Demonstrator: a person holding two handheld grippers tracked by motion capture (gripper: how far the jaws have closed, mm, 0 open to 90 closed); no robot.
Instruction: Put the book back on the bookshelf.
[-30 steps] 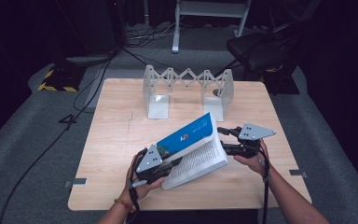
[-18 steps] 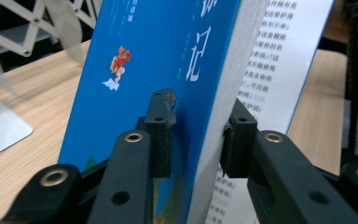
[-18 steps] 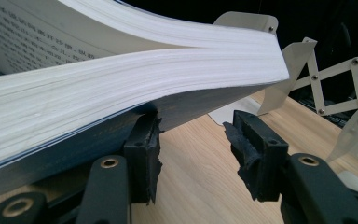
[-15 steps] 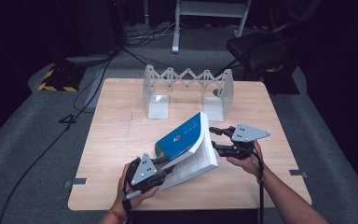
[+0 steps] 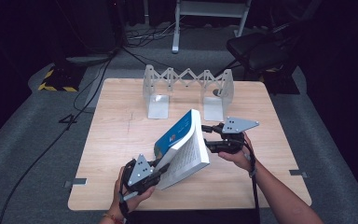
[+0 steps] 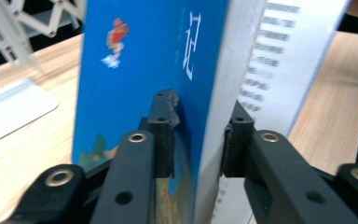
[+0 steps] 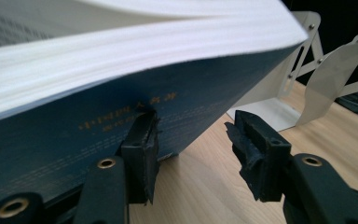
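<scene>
A thick book (image 5: 185, 150) with a blue cover and white pages stands tilted on the wooden table (image 5: 116, 140), its top edge raised toward the back. My left gripper (image 5: 161, 169) is at the book's near lower corner, shut on it. In the left gripper view one pad presses the blue cover (image 6: 135, 70) and the other the white side; my left gripper (image 6: 198, 135) has just been closing with the book between its jaws. My right gripper (image 5: 206, 136) is at the book's right side. Its jaws have just been opening. In the right gripper view my right gripper (image 7: 193, 140) holds nothing, its left finger against the dark cover (image 7: 121, 102).
A white accordion-style bookend rack (image 5: 186, 79) stands at the back of the table, also seen at the right gripper view's upper right (image 7: 326, 70) and the left gripper view's upper left (image 6: 23, 28). Cables and a chair (image 5: 261, 46) lie on the dark floor beyond.
The book has tipped up steeper. My left gripper has drawn back toward the near left edge with the book's corner. My right gripper has shifted a little left along the book's side.
</scene>
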